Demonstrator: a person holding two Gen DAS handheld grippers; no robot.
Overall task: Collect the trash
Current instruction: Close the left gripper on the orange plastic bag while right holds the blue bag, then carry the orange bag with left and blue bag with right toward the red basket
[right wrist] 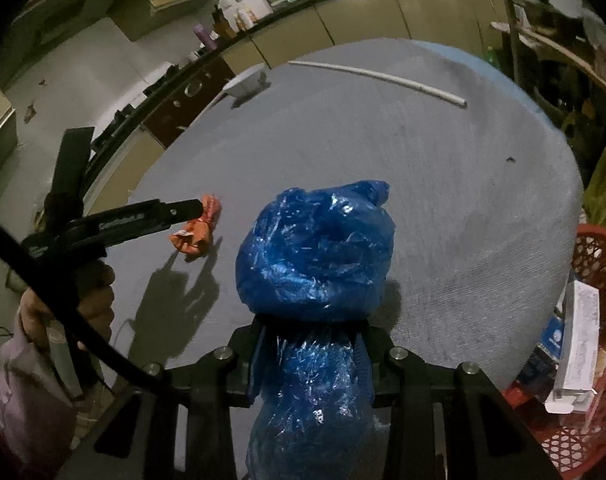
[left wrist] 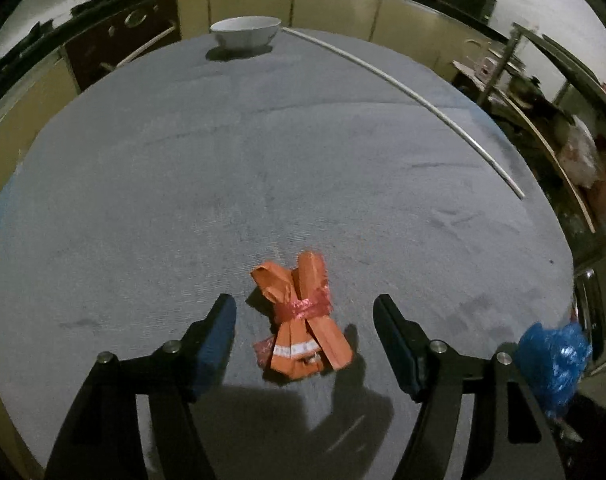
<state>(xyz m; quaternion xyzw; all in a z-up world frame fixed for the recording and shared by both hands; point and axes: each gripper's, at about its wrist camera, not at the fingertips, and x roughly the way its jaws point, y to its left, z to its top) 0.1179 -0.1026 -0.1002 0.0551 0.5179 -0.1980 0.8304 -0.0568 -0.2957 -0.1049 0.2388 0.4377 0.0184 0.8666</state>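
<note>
A bundle of orange wrappers (left wrist: 301, 314) tied with a red band lies on the grey table (left wrist: 263, 160). My left gripper (left wrist: 305, 322) is open, its fingers on either side of the bundle, not touching it. The bundle also shows in the right wrist view (right wrist: 197, 230), partly behind the left gripper's finger (right wrist: 175, 210). My right gripper (right wrist: 311, 344) is shut on a crumpled blue plastic bag (right wrist: 315, 252) and holds it above the table's near edge. The bag also shows in the left wrist view (left wrist: 555, 364) at the right.
A white bowl (left wrist: 246, 31) stands at the table's far edge, with a long white rod (left wrist: 407, 96) lying to its right. A red mesh basket (right wrist: 587, 344) holding boxes stands right of the table. Kitchen cabinets and a counter run behind.
</note>
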